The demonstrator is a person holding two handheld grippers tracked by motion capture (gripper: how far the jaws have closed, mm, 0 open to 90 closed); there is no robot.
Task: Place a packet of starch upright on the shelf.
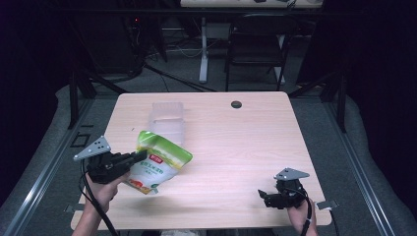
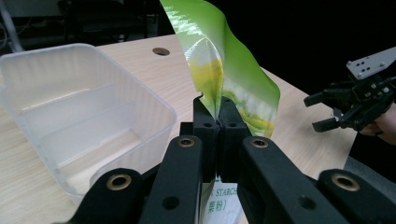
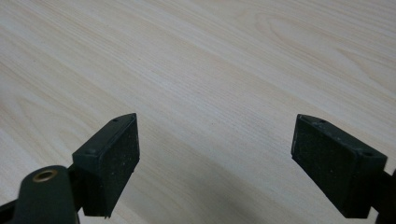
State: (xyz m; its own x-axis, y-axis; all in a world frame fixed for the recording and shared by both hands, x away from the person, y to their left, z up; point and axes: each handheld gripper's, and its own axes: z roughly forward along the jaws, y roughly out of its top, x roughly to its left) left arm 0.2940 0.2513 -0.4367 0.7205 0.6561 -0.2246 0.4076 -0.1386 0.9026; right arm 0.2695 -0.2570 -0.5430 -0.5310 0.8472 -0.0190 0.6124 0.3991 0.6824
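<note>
High view, lower left: a hand (image 1: 101, 192) holds the left gripper (image 1: 140, 156), its jaws clamped on the edge of a green and white pouch (image 1: 156, 162) that hangs tilted just above the table (image 1: 236, 147); the pouch's print is too small to read. Just beyond the pouch, toward the upper middle of the frame, a clear plastic tub (image 1: 167, 120) sits on the wood. At lower right the right gripper (image 1: 264, 196) rests near the table's front edge, jaws spread apart, perhaps touching the surface; a chair (image 1: 258, 42) stands in the dark at upper right. Left gripper view: tub at left, pouch pinched at centre, right gripper at far right.
</note>
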